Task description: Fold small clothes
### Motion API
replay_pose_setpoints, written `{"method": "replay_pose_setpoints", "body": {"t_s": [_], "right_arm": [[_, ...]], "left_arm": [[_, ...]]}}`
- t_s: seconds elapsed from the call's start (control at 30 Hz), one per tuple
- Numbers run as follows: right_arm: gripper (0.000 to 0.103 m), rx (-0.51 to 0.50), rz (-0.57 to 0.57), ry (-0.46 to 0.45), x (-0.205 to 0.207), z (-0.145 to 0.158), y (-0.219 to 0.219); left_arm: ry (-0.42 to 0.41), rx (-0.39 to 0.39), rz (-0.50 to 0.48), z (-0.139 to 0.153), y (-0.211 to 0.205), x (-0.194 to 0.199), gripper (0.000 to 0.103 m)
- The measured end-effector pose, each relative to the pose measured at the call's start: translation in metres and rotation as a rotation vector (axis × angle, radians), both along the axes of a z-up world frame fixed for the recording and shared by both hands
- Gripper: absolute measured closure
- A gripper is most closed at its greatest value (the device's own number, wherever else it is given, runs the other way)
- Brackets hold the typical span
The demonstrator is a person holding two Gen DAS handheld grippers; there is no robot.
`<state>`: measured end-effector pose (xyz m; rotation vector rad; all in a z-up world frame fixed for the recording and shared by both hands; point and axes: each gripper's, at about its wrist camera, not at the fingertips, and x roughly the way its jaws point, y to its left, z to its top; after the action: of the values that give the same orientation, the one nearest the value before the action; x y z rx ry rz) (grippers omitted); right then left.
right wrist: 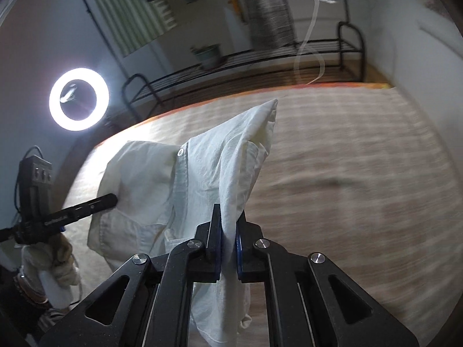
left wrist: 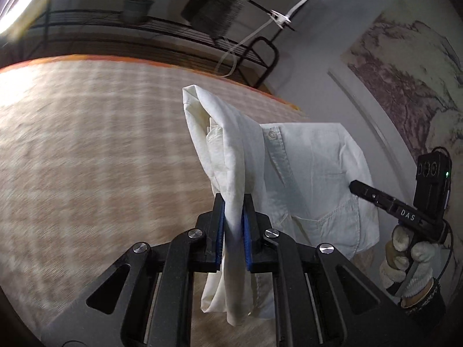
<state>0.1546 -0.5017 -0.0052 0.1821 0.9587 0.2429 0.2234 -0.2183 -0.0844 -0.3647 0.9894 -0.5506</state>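
Left gripper (left wrist: 233, 202) and right gripper (right wrist: 230, 225) each pinch a fold of the white shirt (left wrist: 312, 173), which hangs between their jaws above the bed (left wrist: 86, 144).

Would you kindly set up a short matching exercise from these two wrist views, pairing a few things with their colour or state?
Things:
1. shirt
2. ring light
3. left gripper
4. glove

States:
A. lit, glowing white
B. knitted, worn on the hand holding the right gripper
C. white, buttoned, hanging above the checked cloth
D. shut on a bunched fold of fabric

Pairs: 1-C, 2-A, 3-D, 4-B
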Motion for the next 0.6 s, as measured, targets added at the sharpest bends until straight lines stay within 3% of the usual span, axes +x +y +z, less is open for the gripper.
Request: {"method": "replay_pose_setpoints", "body": {"t_s": [0.33, 0.6], "right_arm": [[0.098, -0.172, -0.090, -0.083, 0.061, 0.018, -0.080], [0.098, -0.212, -0.122, -0.116, 0.126, -0.002, -0.108]], "left_arm": [[-0.086, 0.028, -0.072, -0.001, -0.142, 0.067, 0.094], [-0.120, 0.043, -0.030, -0.024, -0.186, 0.126, 0.094]]}}
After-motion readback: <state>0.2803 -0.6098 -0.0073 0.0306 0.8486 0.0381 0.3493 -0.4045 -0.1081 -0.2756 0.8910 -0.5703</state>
